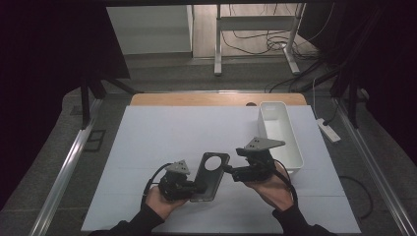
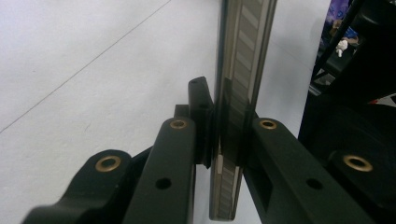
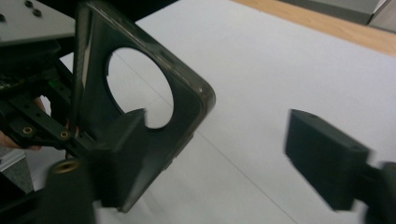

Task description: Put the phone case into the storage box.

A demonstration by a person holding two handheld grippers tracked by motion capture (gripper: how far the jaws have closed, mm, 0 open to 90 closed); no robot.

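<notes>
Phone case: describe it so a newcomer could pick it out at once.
On the white mat, near the front edge, look between the two hand-held grippers. The phone case is the dark flat rectangle there, unlike the white bin to its right, with a big round hole at its far end.

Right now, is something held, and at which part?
The left gripper is shut on the phone case, clamping its long edge; the right gripper is open beside it.

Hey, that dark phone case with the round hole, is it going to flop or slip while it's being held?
The case probably flexes little: the left gripper clamps one end, and the rest juts out straight without sagging. It looks thin and hollow, so likely light. Its edge looks glossy, so it may slip if the open right gripper tugs it.
</notes>
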